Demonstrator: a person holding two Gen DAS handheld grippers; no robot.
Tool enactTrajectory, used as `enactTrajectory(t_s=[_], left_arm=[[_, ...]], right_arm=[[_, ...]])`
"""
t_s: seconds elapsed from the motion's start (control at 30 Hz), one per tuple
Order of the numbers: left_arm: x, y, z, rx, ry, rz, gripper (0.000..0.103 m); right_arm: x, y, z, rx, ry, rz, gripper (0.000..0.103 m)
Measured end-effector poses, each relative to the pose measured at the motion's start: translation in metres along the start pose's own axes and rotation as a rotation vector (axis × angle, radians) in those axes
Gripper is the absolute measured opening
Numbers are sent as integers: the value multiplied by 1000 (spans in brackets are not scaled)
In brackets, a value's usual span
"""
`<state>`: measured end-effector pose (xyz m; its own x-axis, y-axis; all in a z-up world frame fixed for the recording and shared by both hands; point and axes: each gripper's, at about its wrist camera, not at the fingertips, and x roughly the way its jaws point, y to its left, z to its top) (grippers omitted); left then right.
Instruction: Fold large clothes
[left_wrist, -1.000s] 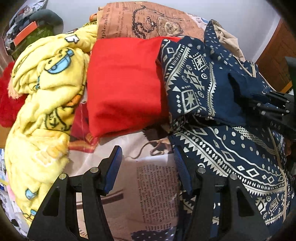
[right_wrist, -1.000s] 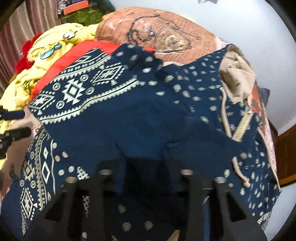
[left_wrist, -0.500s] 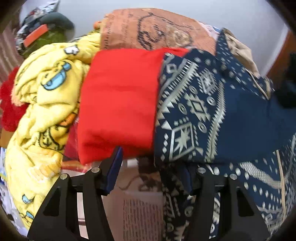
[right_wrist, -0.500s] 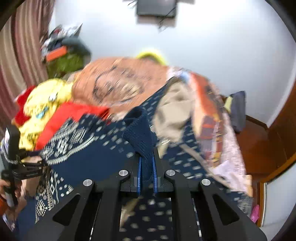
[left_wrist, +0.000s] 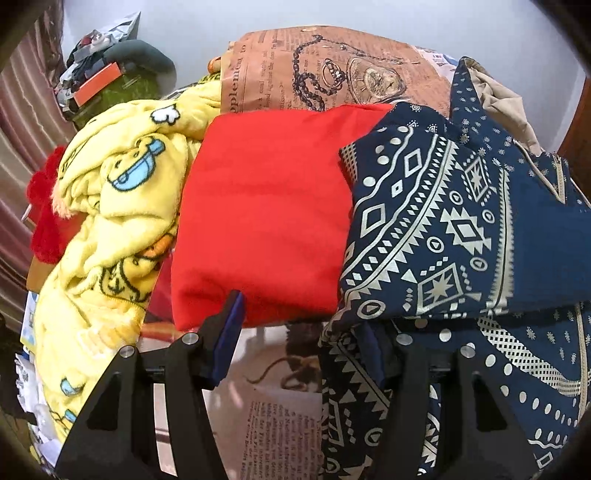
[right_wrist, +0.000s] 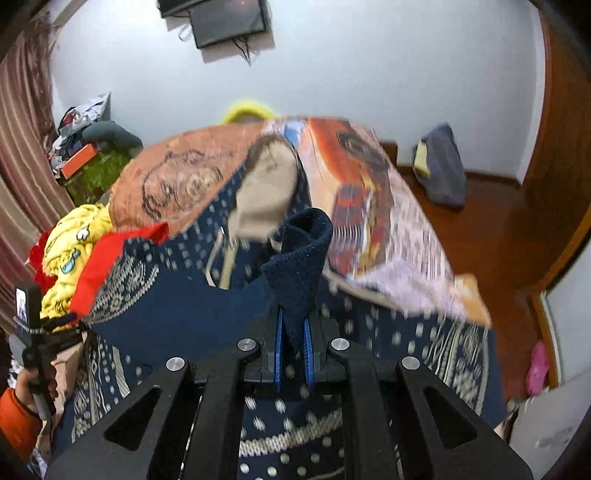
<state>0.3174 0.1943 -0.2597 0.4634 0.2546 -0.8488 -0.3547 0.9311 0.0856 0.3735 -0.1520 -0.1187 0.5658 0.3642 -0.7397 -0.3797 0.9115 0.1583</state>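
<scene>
Grip looked solid: your right gripper (right_wrist: 293, 347) pinched the navy hoodie's (left_wrist: 461, 229) ribbed cuff (right_wrist: 299, 266). Left gripper (left_wrist: 299, 347) hung spread, holding nothing. Maybe pin that near edge before pulling across.

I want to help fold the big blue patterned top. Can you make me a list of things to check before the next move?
1. Right gripper pinching the navy garment: ok.
2. Left gripper holding cloth: not ok, jaws open.
3. Navy garment lying flat: not ok, bunched.
4. Red cloth clear of the garment: not ok, they overlap.
5. Room on the bed to spread out: cannot tell.
</scene>
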Motion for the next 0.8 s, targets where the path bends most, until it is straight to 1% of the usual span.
enactTrajectory(t_s=[0.1, 0.13, 0.17, 0.27, 0.37, 0.47, 0.53, 0.6, 0.67, 0.73, 0.77, 0.8], left_arm=[[1, 0, -3, 6, 23, -18, 60], [2, -1, -4, 12, 30, -21, 60], [2, -2, -6, 20, 34, -14, 60], [4, -6, -10, 41, 40, 2, 60], [5, -6, -13, 43, 46, -1, 60], [6, -5, -14, 44, 48, 6, 64], [7, -5, -15, 46, 51, 4, 64], [8, -4, -14, 50, 57, 3, 64], [7, -4, -15, 61, 61, 5, 64], [4, -4, -16, 81, 64, 9, 64], [2, -5, -17, 91, 66, 9, 64], [-1, -4, -19, 99, 68, 6, 64]], right_arm=[[9, -21, -19, 46, 54, -1, 8], [11, -28, -20, 62, 70, 2, 8], [18, -35, -27, 89, 97, 6, 8], [26, -49, -38, 123, 136, 0, 8], [31, -57, -48, 154, 168, 4, 8], [32, -59, -53, 155, 187, -7, 9], [31, -59, -55, 153, 189, -18, 13], [28, -62, -55, 142, 184, -67, 16], [26, -66, -56, 141, 185, -81, 23], [24, -72, -57, 148, 196, -109, 35], [23, -74, -58, 142, 199, -131, 38], [20, -76, -60, 126, 201, -159, 45]])
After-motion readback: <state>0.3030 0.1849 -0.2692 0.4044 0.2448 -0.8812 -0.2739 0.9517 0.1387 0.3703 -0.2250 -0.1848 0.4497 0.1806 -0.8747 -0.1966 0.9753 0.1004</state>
